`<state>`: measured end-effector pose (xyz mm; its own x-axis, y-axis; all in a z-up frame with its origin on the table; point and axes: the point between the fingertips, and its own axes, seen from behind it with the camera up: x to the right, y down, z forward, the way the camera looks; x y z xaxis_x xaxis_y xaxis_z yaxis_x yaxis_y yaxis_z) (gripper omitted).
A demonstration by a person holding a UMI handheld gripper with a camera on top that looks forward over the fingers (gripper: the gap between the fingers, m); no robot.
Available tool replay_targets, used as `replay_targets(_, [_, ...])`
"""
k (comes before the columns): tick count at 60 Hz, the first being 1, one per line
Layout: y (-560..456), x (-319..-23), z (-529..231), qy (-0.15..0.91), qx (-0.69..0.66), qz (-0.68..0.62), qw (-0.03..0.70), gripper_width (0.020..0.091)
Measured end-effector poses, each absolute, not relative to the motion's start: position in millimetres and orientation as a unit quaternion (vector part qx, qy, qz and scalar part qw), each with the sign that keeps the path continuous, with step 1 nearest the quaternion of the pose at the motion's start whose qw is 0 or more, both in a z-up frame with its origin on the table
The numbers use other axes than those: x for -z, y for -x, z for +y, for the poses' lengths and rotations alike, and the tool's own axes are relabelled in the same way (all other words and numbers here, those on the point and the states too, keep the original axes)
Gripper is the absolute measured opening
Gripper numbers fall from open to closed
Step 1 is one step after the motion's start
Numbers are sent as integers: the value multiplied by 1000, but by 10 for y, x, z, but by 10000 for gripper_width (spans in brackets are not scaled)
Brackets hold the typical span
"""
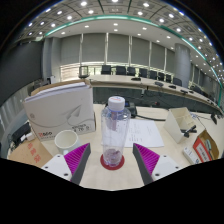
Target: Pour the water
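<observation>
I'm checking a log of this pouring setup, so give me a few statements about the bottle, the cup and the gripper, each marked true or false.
1. The bottle stands upright with its cap on. True.
2. Both fingers press on the bottle. False: the gripper is open, with gaps at either side.
3. The cup is beside the bottle, near the white box. True.
4. The bottle lies on its side. False: it stands on a red coaster.

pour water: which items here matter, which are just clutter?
Job:
- water bottle, capped, upright between the open fingers of the gripper
- white cup, beside the fingers

Clutter:
- white box
- papers
- cardboard box
</observation>
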<state>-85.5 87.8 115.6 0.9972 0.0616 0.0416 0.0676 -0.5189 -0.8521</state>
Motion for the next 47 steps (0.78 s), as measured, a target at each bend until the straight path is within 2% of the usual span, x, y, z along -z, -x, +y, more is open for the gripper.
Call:
replay_targets(23, [1281, -1982, -1100, 900, 21, -23, 435, 859])
replay_targets(31, [1425, -2113, -1585, 898, 36, -44, 435, 857])
replay_targets(47, [1457, -2214, -1912, 898, 49, -41, 436, 857])
